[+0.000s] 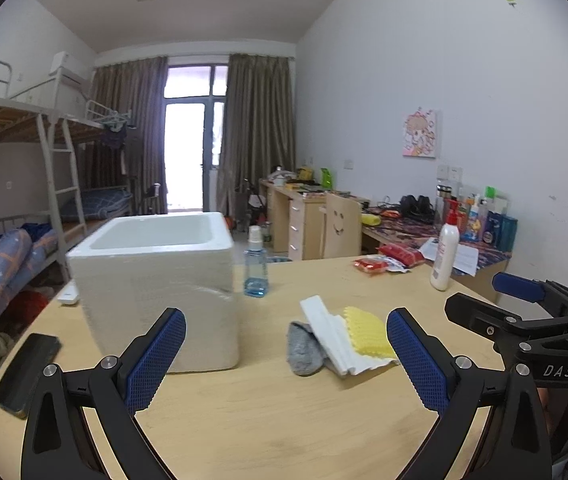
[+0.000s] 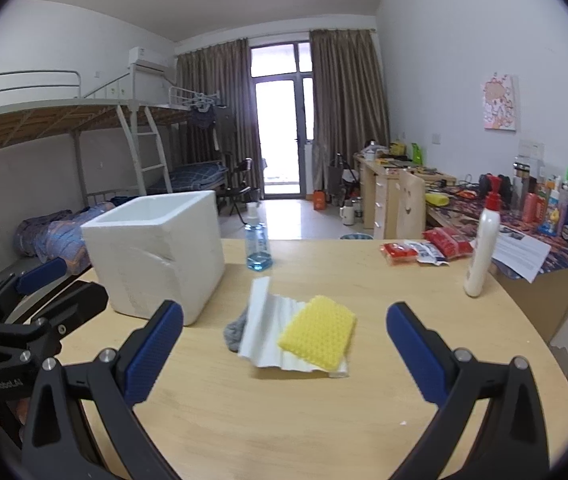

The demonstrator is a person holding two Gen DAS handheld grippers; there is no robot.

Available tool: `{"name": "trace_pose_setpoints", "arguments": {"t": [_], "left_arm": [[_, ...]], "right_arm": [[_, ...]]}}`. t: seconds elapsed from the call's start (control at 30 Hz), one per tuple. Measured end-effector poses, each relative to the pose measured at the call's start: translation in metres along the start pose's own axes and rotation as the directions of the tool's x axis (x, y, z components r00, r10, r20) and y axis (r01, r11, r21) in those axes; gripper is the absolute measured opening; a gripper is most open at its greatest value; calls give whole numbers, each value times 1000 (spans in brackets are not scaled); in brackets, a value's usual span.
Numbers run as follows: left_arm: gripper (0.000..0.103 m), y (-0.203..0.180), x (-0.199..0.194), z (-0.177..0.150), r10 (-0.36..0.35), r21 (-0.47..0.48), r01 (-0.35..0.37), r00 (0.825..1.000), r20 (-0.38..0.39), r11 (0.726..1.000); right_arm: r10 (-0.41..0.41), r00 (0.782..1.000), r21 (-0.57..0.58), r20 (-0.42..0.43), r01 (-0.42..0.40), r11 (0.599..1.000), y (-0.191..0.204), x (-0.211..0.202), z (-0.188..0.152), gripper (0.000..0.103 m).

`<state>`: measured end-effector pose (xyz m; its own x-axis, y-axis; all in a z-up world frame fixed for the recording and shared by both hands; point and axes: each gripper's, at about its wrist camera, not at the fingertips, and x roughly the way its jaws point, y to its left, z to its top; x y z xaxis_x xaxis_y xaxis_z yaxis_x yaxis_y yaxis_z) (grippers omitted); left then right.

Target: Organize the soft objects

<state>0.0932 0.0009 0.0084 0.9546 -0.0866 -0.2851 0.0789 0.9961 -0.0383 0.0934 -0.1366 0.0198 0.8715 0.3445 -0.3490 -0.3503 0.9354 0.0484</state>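
A yellow sponge (image 2: 317,338) lies on a white ridged foam sheet (image 2: 272,332), and a grey sock (image 2: 235,330) pokes out from under the sheet's left side. In the left wrist view the same pile shows the sponge (image 1: 367,334), the sheet (image 1: 333,336) and the sock (image 1: 303,348). An open white foam box (image 1: 156,284) (image 2: 156,252) stands to the left of the pile. My left gripper (image 1: 285,356) is open, above the table in front of the box and the pile. My right gripper (image 2: 284,354) is open too, just short of the sponge, holding nothing.
On the round wooden table (image 2: 284,420) stand a blue spray bottle (image 2: 258,240), a white lotion bottle (image 2: 483,248) and red snack packets (image 2: 423,250). A black phone (image 1: 28,372) lies at the left edge. A cluttered desk is at the right, bunk beds at the left.
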Motion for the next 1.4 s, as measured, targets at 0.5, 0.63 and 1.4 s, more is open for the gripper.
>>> {"name": "trace_pose_setpoints", "arguments": {"t": [0.5,0.63,1.4], "left_arm": [[101,-27,58,-2,-92,13,94,989,-120,996],[101,-29,73,-1,-91,18,94,986,-141,995],[66,-33,159,-25,-212,-69,201,897,-388,977]], "right_arm": [[-37,996,51,-76,41,998,-37,14,-7,103],[-24,994,54,-103,29,998,-42,25,-6,103],[17,960,37,-280,-7,999,-59,85,-4,102]]}}
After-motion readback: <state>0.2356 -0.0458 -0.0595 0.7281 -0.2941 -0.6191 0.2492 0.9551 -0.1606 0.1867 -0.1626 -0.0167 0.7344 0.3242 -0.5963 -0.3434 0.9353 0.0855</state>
